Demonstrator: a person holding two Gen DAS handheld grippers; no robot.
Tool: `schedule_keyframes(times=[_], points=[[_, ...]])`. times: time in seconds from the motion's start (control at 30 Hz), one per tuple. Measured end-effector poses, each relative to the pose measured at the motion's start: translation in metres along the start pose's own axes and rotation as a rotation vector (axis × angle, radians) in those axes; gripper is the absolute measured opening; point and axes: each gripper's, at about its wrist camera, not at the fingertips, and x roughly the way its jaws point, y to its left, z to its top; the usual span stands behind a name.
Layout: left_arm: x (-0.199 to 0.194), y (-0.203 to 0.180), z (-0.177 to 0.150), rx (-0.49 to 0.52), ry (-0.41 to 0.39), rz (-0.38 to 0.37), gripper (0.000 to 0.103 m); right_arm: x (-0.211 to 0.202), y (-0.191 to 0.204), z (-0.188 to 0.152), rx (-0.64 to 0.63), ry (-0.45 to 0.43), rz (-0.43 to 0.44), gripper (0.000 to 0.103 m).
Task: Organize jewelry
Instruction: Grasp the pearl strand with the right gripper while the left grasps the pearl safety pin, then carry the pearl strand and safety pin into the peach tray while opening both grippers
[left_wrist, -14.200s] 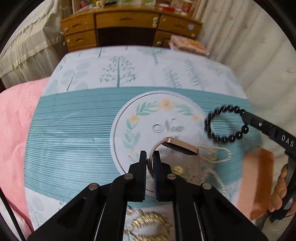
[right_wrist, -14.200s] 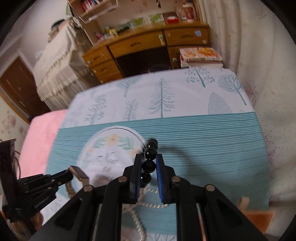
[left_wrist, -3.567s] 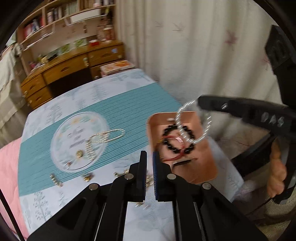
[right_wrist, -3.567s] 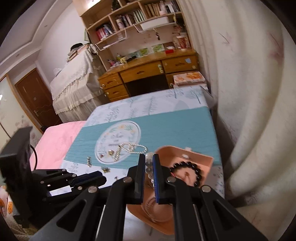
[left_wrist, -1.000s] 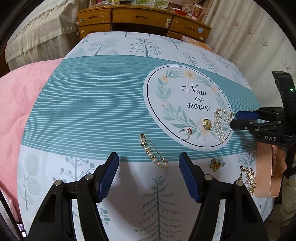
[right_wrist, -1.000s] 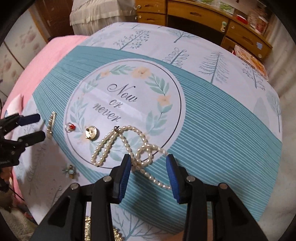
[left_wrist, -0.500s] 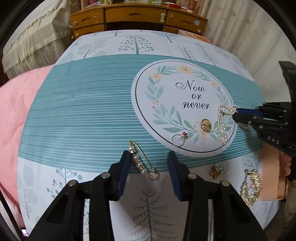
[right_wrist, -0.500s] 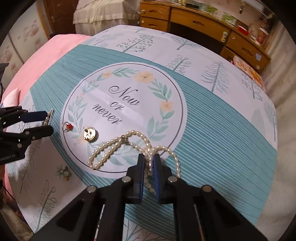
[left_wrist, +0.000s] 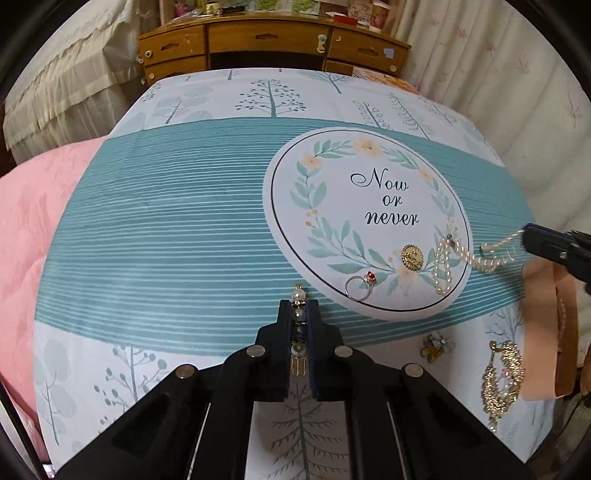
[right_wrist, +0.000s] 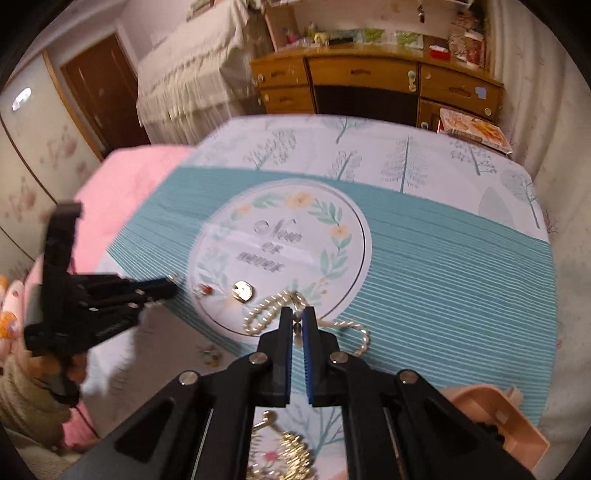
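Both grippers are shut on jewelry: the left gripper (left_wrist: 298, 325) pinches the gold pearl safety-pin brooch (left_wrist: 298, 325), which lies lengthwise between its 2 fingers, and the right gripper (right_wrist: 297, 328) pinches the white pearl necklace (right_wrist: 266, 314) — nearer the peach plastic tray (right_wrist: 491, 417) at the bed's right edge.

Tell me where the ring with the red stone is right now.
In the left wrist view the ring with the red stone lies on the tablecloth at the lower edge of the printed circle, left of the gold button and just beyond the left gripper.
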Motion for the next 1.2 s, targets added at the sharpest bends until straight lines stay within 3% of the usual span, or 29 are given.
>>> schedule_keyframes(times=[0.37,0.73,0.93,1.2], points=[[-0.066,-0.032,-0.001,0.057,-0.118,-0.046,0.005,-0.074,0.001,-0.006,0.053,-0.176,0.056,0.005],[-0.124,-0.125,0.001,0.237,-0.225,-0.160,0.005,-0.182,-0.005,-0.028,0.090,-0.436,0.068,0.005],[-0.130,-0.181,-0.006,0.328,-0.224,-0.234,0.005,-0.216,-0.024,-0.049,0.161,-0.513,0.010,0.005],[-0.108,-0.247,-0.027,0.437,-0.144,-0.302,0.005,-0.221,-0.050,-0.074,0.212,-0.516,-0.056,0.005]])
